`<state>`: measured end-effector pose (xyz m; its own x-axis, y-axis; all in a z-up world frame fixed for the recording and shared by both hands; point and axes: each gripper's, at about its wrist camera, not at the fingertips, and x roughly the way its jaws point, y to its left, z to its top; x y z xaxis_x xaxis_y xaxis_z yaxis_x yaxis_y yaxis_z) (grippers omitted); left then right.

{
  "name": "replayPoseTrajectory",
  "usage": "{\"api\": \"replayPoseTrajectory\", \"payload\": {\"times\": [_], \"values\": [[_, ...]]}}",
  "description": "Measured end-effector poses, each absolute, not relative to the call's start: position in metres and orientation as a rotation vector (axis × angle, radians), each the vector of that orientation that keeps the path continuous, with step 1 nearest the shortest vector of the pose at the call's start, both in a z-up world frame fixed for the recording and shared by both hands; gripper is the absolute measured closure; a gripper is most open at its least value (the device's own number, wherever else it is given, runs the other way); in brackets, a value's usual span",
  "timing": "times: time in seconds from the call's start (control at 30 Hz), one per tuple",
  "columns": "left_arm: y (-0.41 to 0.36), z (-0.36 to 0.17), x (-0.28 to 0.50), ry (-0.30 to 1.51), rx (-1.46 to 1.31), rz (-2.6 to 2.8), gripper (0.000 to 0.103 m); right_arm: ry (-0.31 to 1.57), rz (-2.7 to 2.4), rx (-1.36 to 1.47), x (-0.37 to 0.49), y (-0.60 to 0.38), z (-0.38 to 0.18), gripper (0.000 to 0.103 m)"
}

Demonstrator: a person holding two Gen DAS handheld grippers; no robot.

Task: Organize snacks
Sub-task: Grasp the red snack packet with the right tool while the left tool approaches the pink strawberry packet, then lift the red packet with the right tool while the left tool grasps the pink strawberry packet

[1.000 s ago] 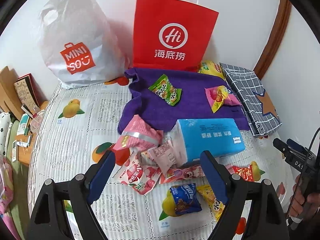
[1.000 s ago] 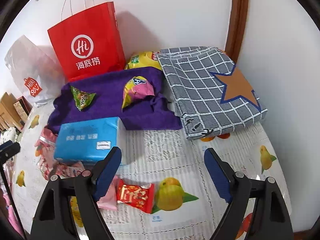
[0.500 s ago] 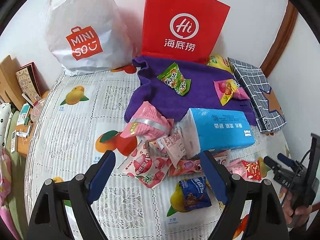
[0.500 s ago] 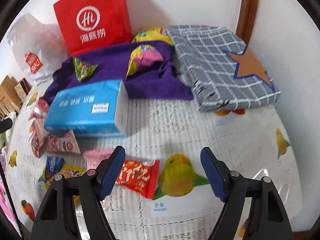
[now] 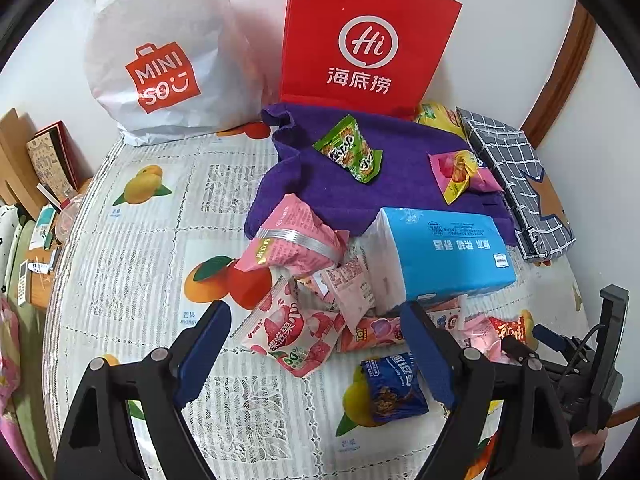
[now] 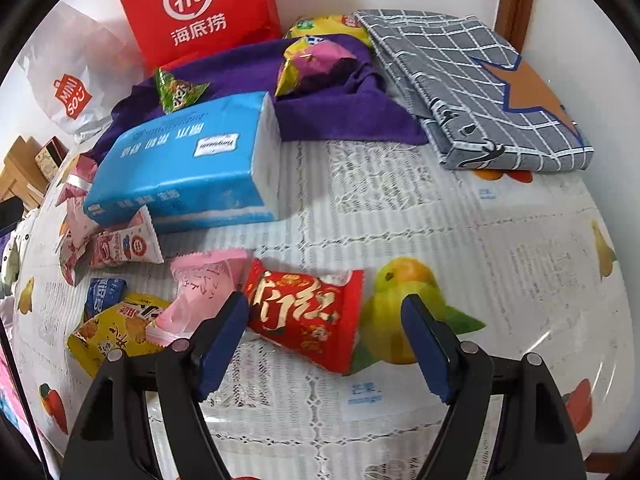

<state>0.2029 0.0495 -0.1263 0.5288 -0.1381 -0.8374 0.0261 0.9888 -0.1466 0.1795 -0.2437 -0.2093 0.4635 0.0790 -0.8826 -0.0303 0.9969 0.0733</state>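
The right gripper (image 6: 324, 336) is hanging over the table (image 6: 500, 248) with its jaws standing wide apart and gripping nothing, tilted steeply down at a red snack packet (image 6: 308, 316) that is lying flat on the fruit-print cloth between its blue fingertips (image 6: 224, 336); whether the left-hand tip is touching the packet cannot be told. The left gripper (image 5: 316, 354) is likewise spread wide and empty, angling down over a heap of pink snack packets (image 5: 296, 332) and a dark blue packet (image 5: 394, 388), touching none of them. A blue tissue pack (image 5: 448, 252) is sitting just behind the heap, against a purple cloth (image 5: 400, 196) that is carrying a green packet (image 5: 350, 150) and a pink-and-yellow packet (image 5: 460, 174). A red paper bag (image 5: 368, 44) and a white plastic bag (image 5: 160, 52) are standing against the wall behind.
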Motion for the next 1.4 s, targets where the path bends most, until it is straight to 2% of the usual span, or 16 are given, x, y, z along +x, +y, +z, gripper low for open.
{"api": "replayPoseTrajectory", "payload": {"times": [0.47,0.53,0.73,1.17,1.3,1.4], "values": [[0.06,-0.148,0.208,1.049,-0.133,-0.086,0.017,1.08,0.058,-0.019,0.182,-0.23,-0.226,0.024],[0.064,-0.151,0.209,1.052,-0.136,-0.076,0.018,1.068,0.061,-0.021,0.184,-0.232,-0.225,0.034],[0.077,-0.162,0.212,1.069,-0.152,-0.054,0.018,1.031,0.078,-0.051,0.186,-0.236,-0.219,0.046],[0.075,-0.195,0.225,1.138,-0.152,-0.051,0.018,1.031,0.076,-0.028,0.184,-0.248,-0.219,0.047],[0.068,-0.209,0.23,1.165,-0.138,-0.068,0.018,1.035,0.073,-0.042,0.183,-0.249,-0.219,0.045],[0.06,-0.212,0.231,1.152,-0.09,-0.058,0.017,1.037,0.071,-0.05,0.184,-0.249,-0.221,0.04]]}}
